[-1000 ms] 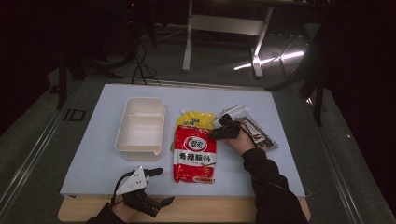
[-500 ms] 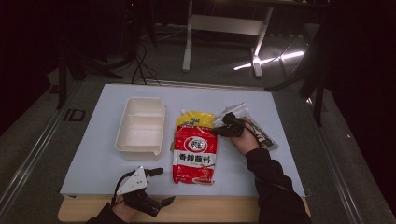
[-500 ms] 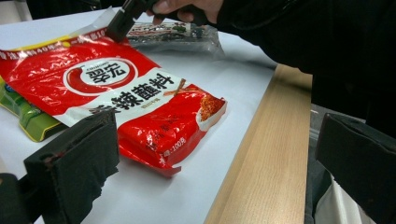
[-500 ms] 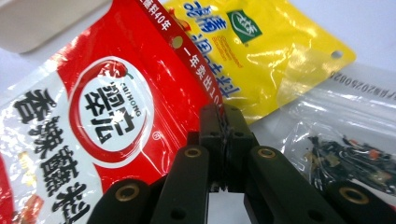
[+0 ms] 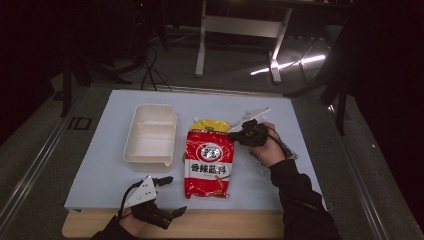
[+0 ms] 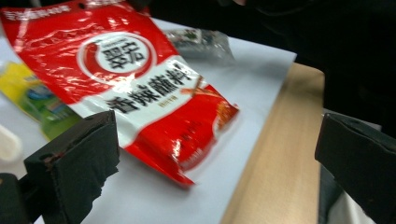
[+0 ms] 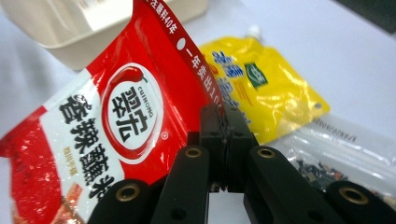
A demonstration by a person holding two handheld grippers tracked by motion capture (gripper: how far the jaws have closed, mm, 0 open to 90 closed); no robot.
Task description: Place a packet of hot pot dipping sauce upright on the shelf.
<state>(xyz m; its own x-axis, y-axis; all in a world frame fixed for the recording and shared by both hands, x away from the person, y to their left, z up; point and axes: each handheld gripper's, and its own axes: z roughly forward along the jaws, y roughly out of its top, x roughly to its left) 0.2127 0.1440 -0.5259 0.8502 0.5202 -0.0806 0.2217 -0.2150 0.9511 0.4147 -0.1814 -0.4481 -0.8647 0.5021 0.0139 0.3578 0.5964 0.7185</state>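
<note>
A red sauce packet point(image 6: 140, 88) lies on the white mat point(image 6: 243, 65), between the hand-held gripper's point(image 6: 210, 154) wide-apart jaws.

- red sauce packet point(image 5: 209, 163) with a white band, black characters and a round white logo;
- yellow spouted pouch point(image 7: 261, 79) with blue print;
- cream two-compartment tray point(image 5: 150, 136);
- pale blue mat point(image 5: 100, 165)

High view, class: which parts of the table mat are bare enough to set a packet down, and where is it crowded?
Free: the mat left of the white tray, the far strip behind it, and the near-right corner by the sleeve. Crowded: the middle, where the red packet overlaps the yellow pouch, with the clear packet beside the right gripper.
</note>
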